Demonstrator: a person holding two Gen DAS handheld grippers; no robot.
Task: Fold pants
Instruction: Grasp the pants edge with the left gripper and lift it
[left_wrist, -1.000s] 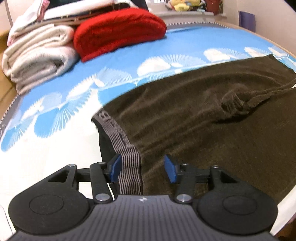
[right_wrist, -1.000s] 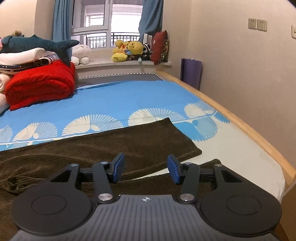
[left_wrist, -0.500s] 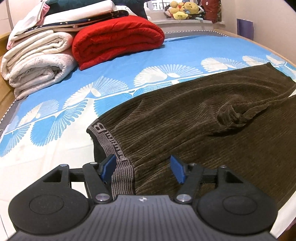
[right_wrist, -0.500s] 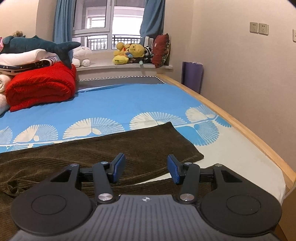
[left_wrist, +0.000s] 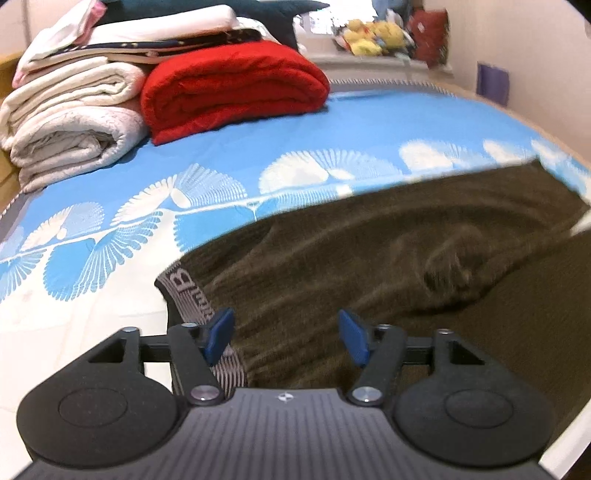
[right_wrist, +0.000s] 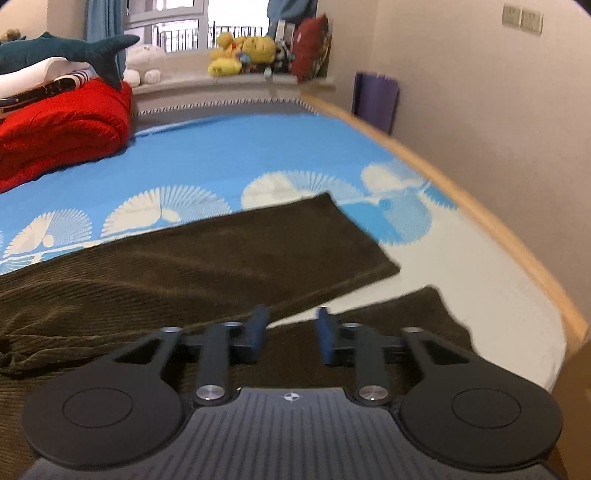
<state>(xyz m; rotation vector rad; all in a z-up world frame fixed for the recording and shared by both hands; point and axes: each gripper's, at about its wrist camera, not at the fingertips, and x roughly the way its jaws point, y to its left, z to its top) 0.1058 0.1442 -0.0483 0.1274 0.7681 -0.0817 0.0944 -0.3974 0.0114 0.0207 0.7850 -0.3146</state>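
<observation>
Pants lie lengthwise across both grippers, waistband left, leg ends right.
Left gripper, jaws just narrowed but apart, straddles the waistband; right gripper, jaws just closing, not yet pinching, is over the near leg.

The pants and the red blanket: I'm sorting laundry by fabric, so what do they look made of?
The pants look like dark olive-brown corduroy, matte, with fine parallel ribs and a striped elastic waistband. The red blanket looks like soft plush or fleece, thick and fuzzy; the exact fibre is unclear.

dark brown corduroy pants lie flat across the bed — grey lettered waistband left, legs slightly apart.
</observation>
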